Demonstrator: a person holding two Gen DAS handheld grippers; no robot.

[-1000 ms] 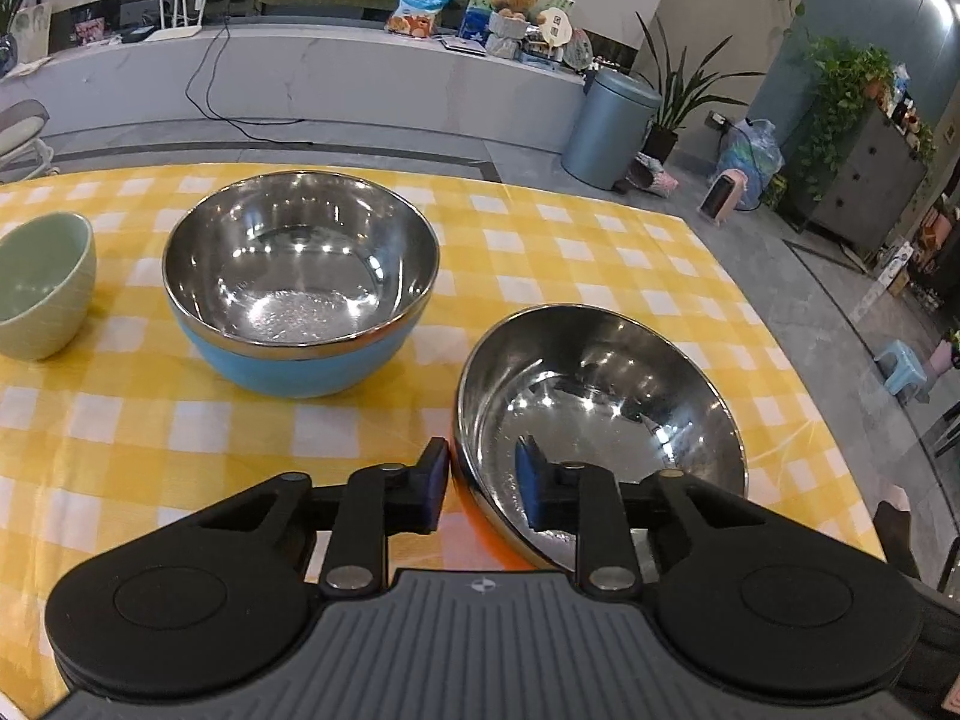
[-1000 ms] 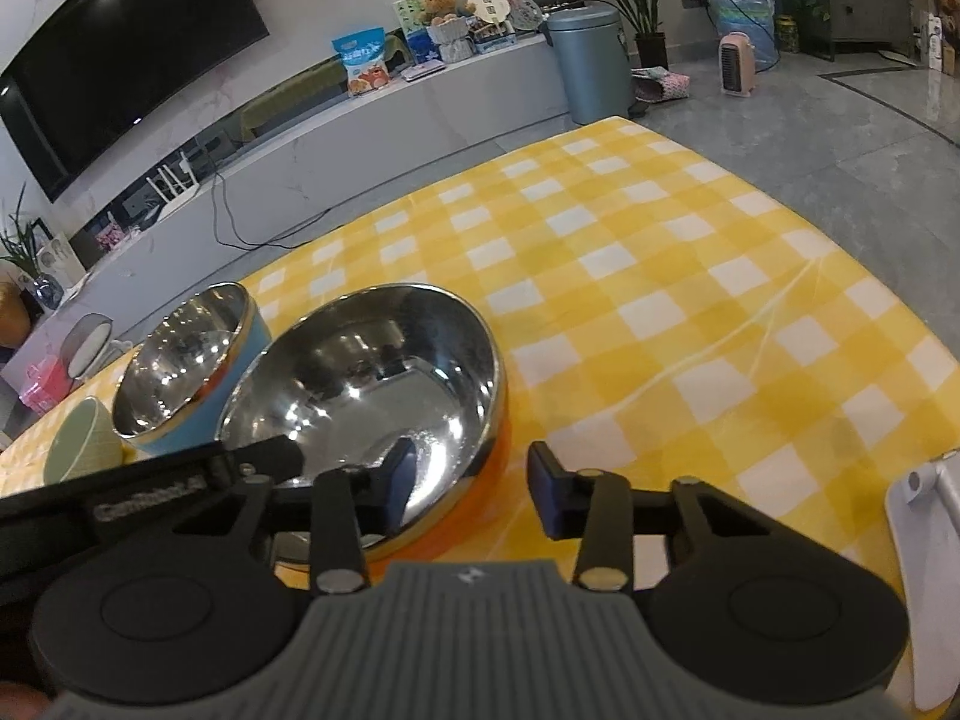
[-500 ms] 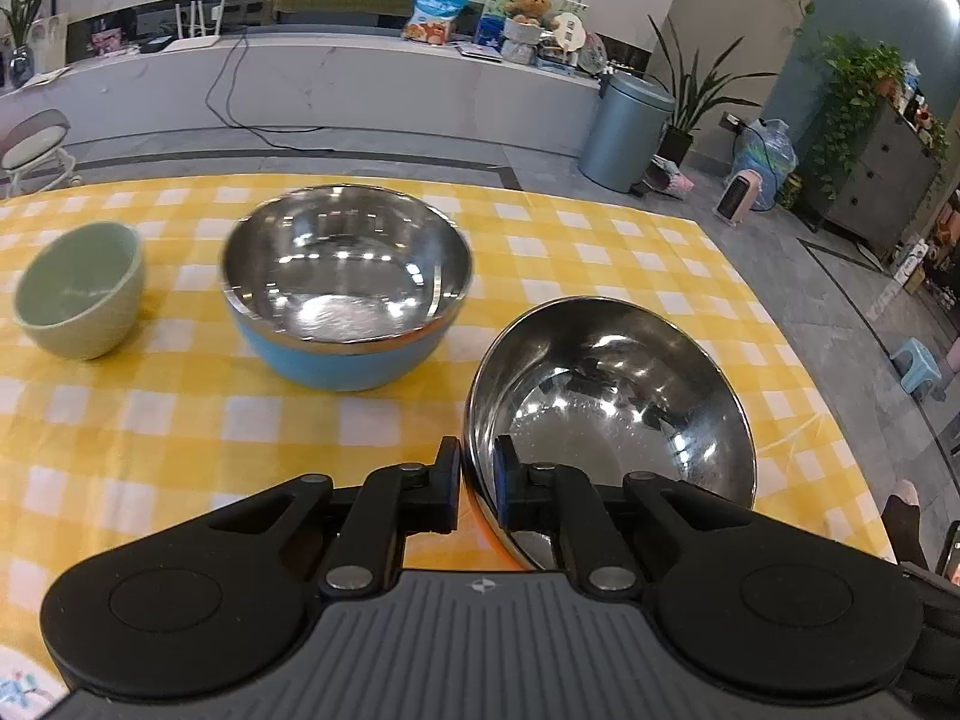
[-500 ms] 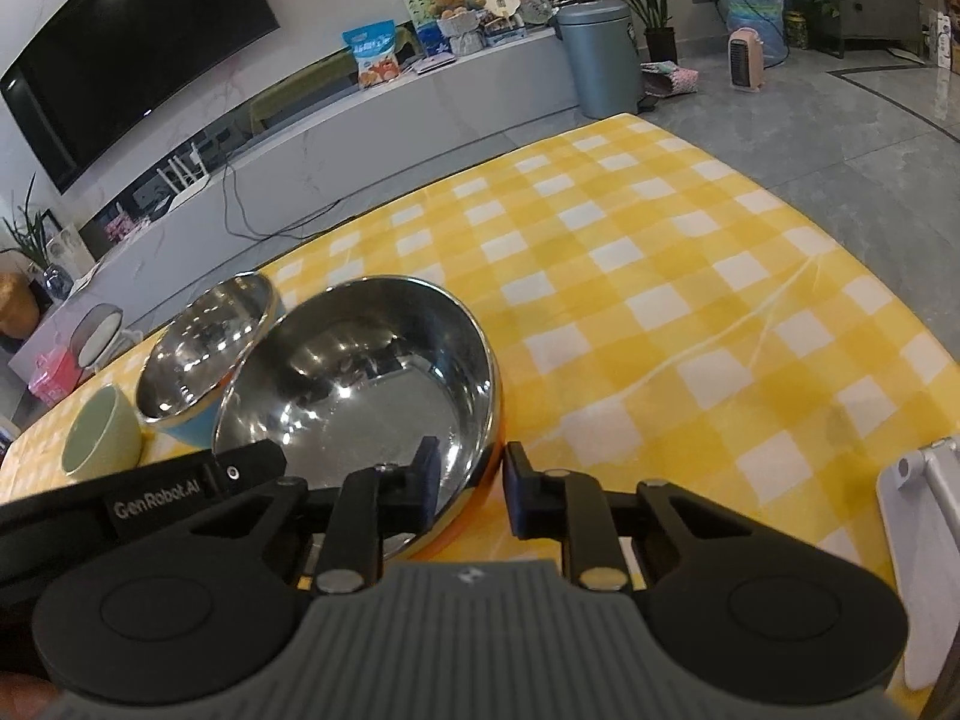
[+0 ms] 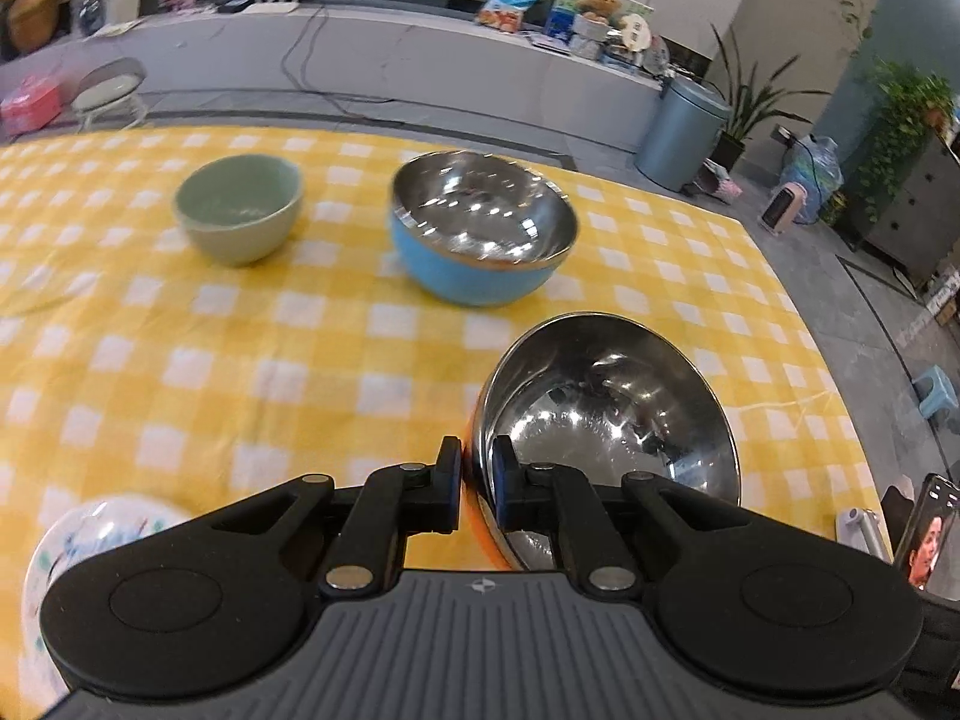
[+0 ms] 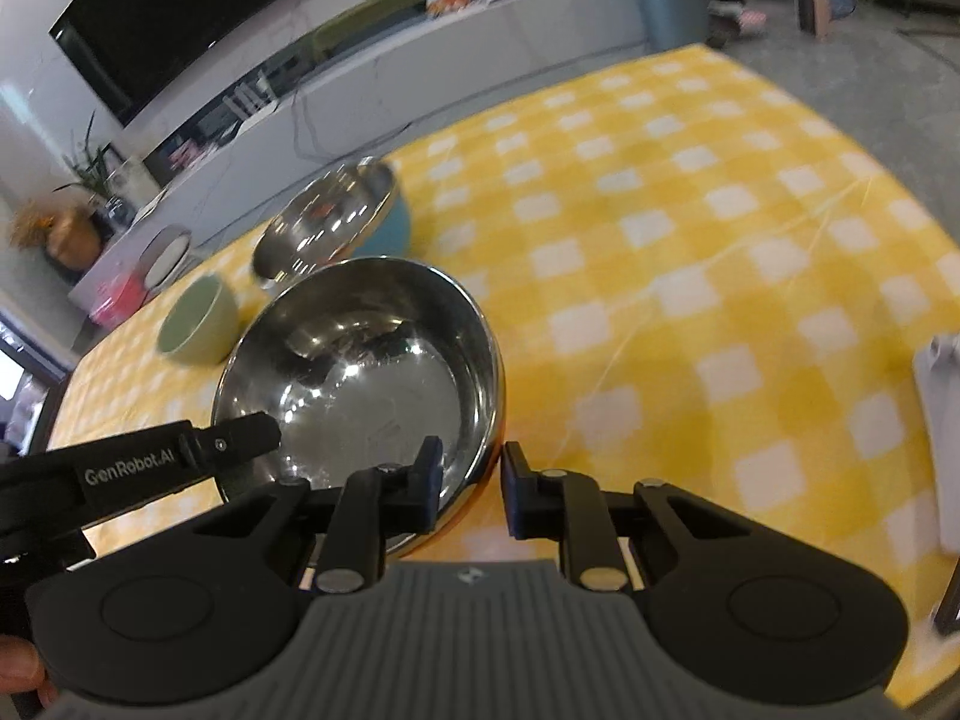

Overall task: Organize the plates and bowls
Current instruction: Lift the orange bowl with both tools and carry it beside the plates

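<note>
Both grippers hold one steel bowl with an orange outside (image 5: 606, 420), lifted above the yellow checked cloth. My left gripper (image 5: 477, 480) is shut on its near left rim. My right gripper (image 6: 471, 483) is shut on its near right rim, and the bowl (image 6: 366, 372) fills the middle of the right wrist view. A steel bowl with a blue outside (image 5: 480, 228) stands behind it on the table, also seen in the right wrist view (image 6: 336, 222). A pale green bowl (image 5: 240, 207) stands to its left (image 6: 195, 321).
A patterned white plate (image 5: 78, 546) lies at the near left of the table (image 5: 240, 372). A phone on a stand (image 5: 927, 534) stands at the near right edge, and a white object (image 6: 945, 420) shows at the right. The floor lies beyond the right table edge.
Both grippers closed on the orange bowl's rim and raised it. The views pulled back, so the blue and green bowls now look farther away and the plate has come into view.
</note>
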